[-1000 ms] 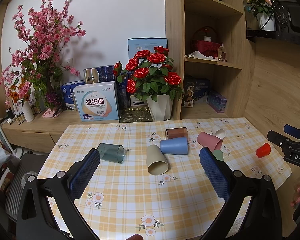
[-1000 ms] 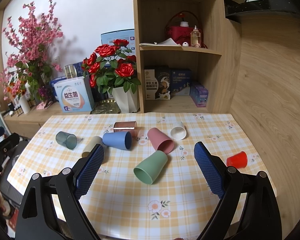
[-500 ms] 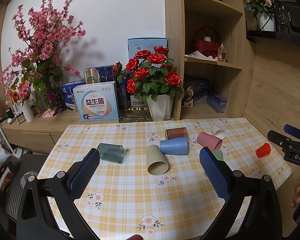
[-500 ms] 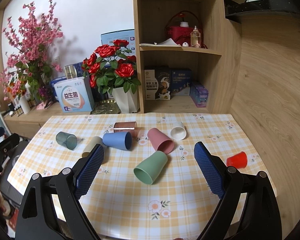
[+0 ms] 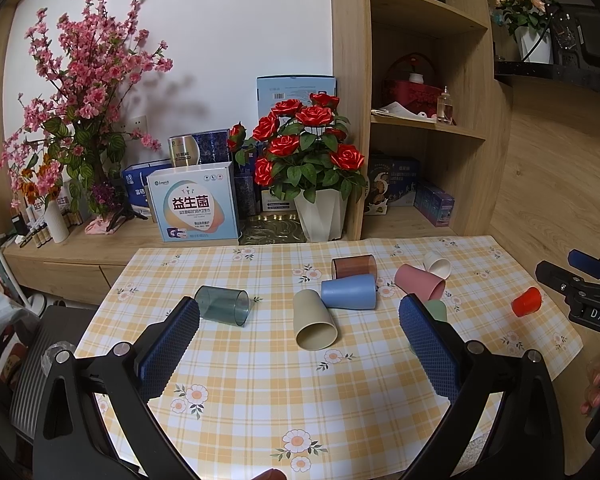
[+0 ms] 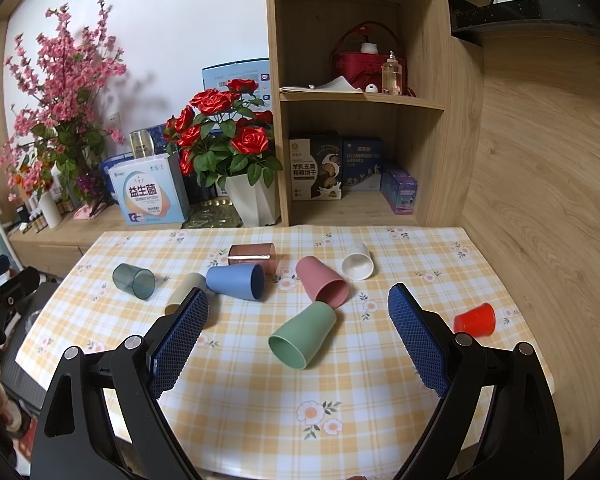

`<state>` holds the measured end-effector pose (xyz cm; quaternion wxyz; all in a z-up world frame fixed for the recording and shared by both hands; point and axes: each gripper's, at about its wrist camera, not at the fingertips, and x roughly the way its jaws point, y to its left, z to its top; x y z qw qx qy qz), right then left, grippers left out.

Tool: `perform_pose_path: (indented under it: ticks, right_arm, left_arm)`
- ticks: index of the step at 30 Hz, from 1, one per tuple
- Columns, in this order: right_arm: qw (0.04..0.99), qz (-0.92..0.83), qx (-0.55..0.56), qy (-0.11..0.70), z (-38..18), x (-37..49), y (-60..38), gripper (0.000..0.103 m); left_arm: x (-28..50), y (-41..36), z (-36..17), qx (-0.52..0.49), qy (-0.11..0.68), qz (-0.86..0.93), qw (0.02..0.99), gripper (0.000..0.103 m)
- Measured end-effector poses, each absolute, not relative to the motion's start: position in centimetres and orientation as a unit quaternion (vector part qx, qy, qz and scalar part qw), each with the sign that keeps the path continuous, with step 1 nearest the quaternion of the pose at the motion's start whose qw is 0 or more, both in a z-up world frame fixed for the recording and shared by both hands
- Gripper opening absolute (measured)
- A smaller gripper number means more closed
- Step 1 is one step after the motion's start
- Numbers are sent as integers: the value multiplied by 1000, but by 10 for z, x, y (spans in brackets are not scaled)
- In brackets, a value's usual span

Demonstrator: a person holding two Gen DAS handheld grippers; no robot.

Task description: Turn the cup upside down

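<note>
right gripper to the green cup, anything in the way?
Nothing visible. The right gripper is open, with the green cup lying on its side straight ahead, mouth toward the camera. The pink cup touches its far end, behind it, not in the approach path.

A yellow checked tablecloth (image 5: 260,380) with flower prints covers the tabletop. At twelve o'clock beyond it a white pot of red roses (image 5: 306,152) stands on a low wooden sideboard (image 5: 80,248). At ten o'clock are a pink blossom tree (image 5: 88,80) and a white printed box (image 5: 194,206). At one o'clock a wooden shelf unit (image 6: 360,96) holds a red basket (image 6: 366,58) and boxes.
</note>
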<state>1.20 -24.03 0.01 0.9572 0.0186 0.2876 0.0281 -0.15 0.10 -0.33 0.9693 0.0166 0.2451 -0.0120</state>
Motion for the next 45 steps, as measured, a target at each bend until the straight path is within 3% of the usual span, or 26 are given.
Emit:
perform_pose_path:
  ticks: [9,23,35,45]
  right_arm:
    - [955,27,47,293,-8,17,-249,88]
    - [937,32,66,341,-70,62,-289,88]
    - [902,158,-44,399,-75,166,-258,88]
    - [837,208,-139,486,-114,276,-207,88]
  left_arm:
    - [7,16,-14,-12,248,-32,968,97]
    - [50,48,-55,-14,282,-11,959,97]
    - [100,78,-70,-21,291,16,956,97]
    - [135,121,-82,-38,307,47,950,97]
